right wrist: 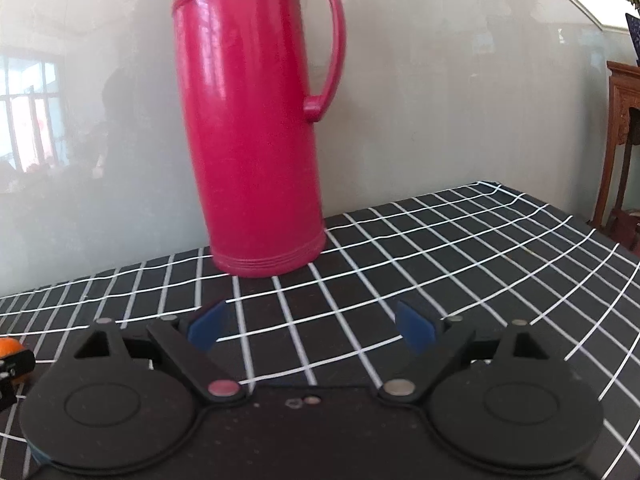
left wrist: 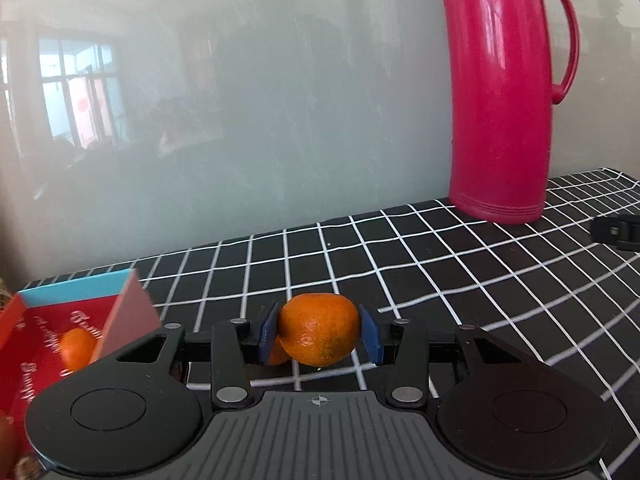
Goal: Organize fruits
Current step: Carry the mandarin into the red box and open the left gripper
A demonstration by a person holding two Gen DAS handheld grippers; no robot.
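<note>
The left gripper (left wrist: 319,334) was found clenched on an orange (left wrist: 319,329), the blue pads (left wrist: 269,332) pressing its two sides. The orange was held just above the cloth (left wrist: 440,280), right of the red box (left wrist: 44,344) and well left of the flask (left wrist: 502,92). A second orange (left wrist: 77,349) lay inside the box, partly hidden behind the raised flap (left wrist: 128,316). A sliver of further orange was seen behind the held fruit; whether it was another fruit could not be told.

The right gripper (right wrist: 311,330) was found released, jaws wide and nothing between them, pointed at the flask from near its base.

Risks were judged as follows. The fruit was gripped only at two small patches of rounded skin; a slip or roll out of the pads was considered possible if the gripper were tilted or swung quickly. The flap stood between the held orange and the box interior; a low approach could strike it and shift the box. Excess squeeze could bruise the fruit. The idle gripper, if advanced, could knock the flask.
</note>
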